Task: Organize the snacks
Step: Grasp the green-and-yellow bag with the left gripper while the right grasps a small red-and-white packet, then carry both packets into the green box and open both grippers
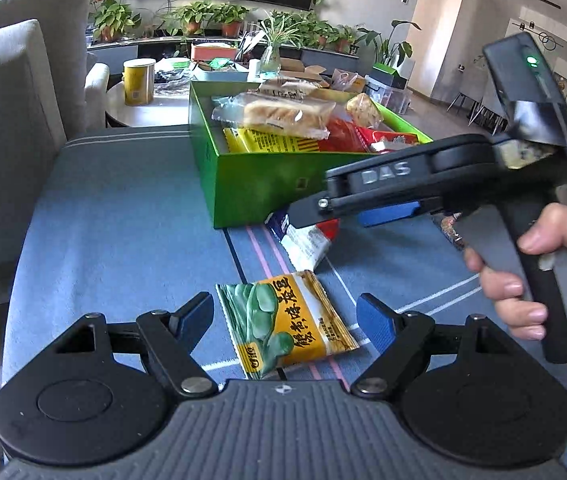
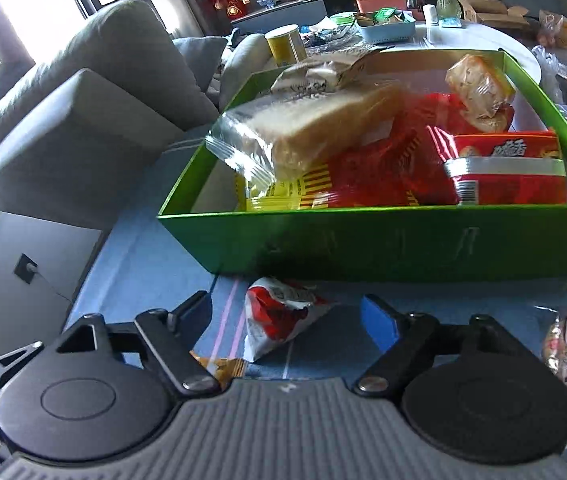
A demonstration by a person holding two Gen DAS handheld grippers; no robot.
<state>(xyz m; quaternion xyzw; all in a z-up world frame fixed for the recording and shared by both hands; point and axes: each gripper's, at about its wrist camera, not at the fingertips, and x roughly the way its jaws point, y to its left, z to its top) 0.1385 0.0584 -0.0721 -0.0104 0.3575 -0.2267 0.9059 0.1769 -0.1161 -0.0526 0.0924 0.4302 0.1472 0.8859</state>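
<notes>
The left gripper (image 1: pixel 285 316) tilts downward over the blue cloth (image 1: pixel 123 240), its jaws spread wide with nothing pinched; an orange-and-green snack packet (image 1: pixel 283 324) lies flat on the cloth between its fingers. The right gripper (image 2: pixel 285 316) also points down with jaws released, above a red-and-white snack packet (image 2: pixel 279 320) just in front of the green box (image 2: pixel 383 240). A hand (image 1: pixel 531 276) wraps the right gripper's handle. Wrapped bread (image 2: pixel 315 128) tops the snacks heaped in the box.
</notes>
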